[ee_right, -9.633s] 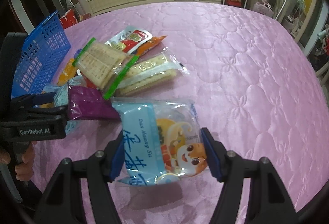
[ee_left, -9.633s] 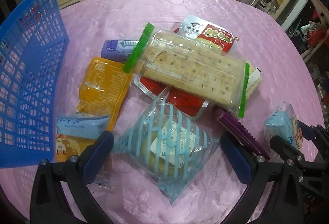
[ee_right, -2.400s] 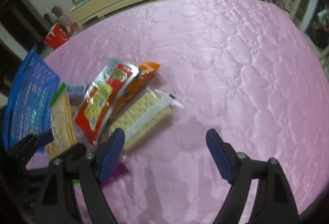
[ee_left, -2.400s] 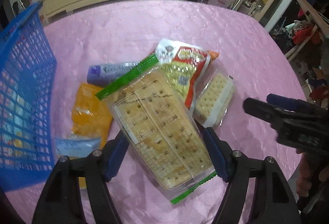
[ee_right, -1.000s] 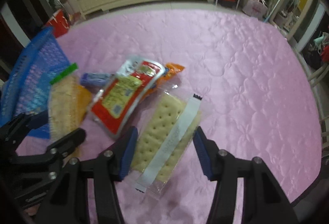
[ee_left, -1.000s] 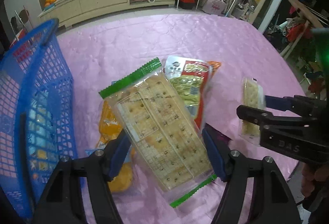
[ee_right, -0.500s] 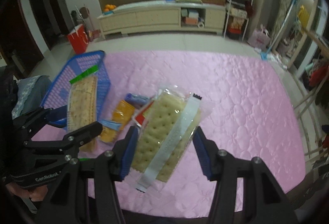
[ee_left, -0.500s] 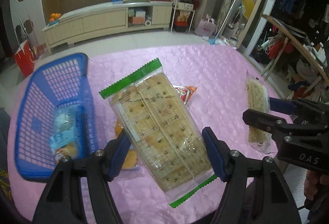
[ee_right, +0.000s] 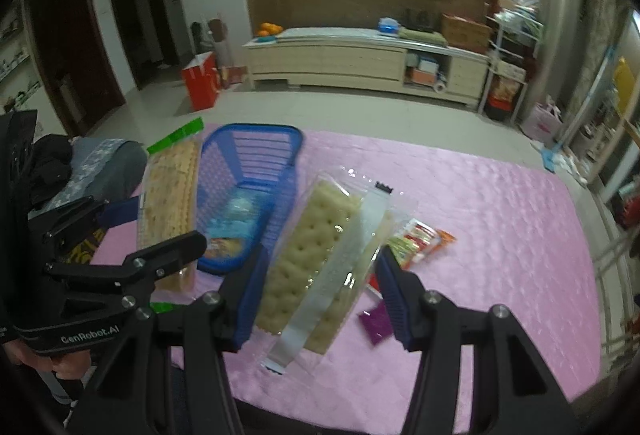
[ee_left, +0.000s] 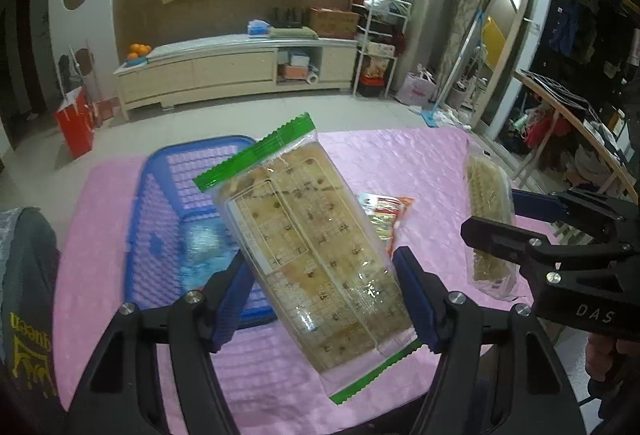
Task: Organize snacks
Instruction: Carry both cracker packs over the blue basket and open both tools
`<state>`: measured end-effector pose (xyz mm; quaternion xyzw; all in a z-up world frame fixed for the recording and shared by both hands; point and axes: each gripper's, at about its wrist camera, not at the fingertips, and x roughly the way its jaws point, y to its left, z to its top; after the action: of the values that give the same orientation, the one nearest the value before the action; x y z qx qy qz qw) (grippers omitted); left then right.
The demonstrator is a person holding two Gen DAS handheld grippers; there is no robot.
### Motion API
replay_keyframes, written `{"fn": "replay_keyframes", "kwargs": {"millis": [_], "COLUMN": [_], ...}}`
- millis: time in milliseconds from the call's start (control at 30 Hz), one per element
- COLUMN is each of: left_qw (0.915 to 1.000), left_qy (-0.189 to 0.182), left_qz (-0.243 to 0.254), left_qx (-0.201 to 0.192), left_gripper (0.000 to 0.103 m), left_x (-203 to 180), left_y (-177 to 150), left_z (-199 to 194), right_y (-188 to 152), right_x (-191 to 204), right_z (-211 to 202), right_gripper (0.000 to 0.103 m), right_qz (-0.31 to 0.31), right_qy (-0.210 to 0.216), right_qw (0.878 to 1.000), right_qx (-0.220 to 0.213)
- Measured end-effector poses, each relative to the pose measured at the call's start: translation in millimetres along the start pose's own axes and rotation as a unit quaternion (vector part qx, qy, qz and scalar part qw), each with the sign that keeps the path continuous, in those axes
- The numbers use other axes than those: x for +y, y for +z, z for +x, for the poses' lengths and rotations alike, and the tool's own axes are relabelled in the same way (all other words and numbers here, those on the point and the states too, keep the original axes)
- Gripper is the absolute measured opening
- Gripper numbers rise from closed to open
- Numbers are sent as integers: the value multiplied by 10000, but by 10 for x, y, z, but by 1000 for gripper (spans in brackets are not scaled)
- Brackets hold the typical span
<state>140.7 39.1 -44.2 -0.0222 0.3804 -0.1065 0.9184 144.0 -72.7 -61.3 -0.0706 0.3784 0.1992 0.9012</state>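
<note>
We saw a quilted pink table [ee_left: 400, 155] and a blue lattice basket [ee_left: 160, 203]. Our left tongs [ee_left: 320, 299] pinched a flat, clear cracker pack [ee_left: 304, 235]; our right tongs [ee_right: 320, 295] pinched a thicker cracker sleeve [ee_right: 316, 247], both above the table.

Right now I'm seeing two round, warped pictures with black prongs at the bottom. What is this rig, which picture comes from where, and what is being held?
No robot arm here: a person holds a hand-held gripper in each hand, each carrying a wide-angle camera looking along its fingers.

Left camera's picture: the left gripper is shut on a large cracker pack with green ends. The right gripper shows at its right side.

Right camera's picture: the right gripper is shut on a smaller biscuit pack.

Both packs hang above a pink tablecloth. On it stand a blue basket with snacks inside, a red snack bag and a purple packet.
</note>
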Motion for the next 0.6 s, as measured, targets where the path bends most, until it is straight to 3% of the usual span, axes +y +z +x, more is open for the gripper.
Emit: {"fn": "replay_keyframes", "kwargs": {"millis": [300, 600], "left_qw": [9993, 9981], "left_qy": [226, 189], "left_qz": [-283, -577], "left_qx": [-46, 94], "left_gripper": [67, 67], "left_x": [649, 1128], "left_y": [-48, -51], "left_z": [-114, 132], "right_y": [201, 278], "right_x": [442, 736], "right_z": [333, 771], "right_gripper": [59, 59], "right_qz": [-322, -590], "right_qy": [353, 607], "right_qw": [9988, 9960], "right_qx": [54, 285]}}
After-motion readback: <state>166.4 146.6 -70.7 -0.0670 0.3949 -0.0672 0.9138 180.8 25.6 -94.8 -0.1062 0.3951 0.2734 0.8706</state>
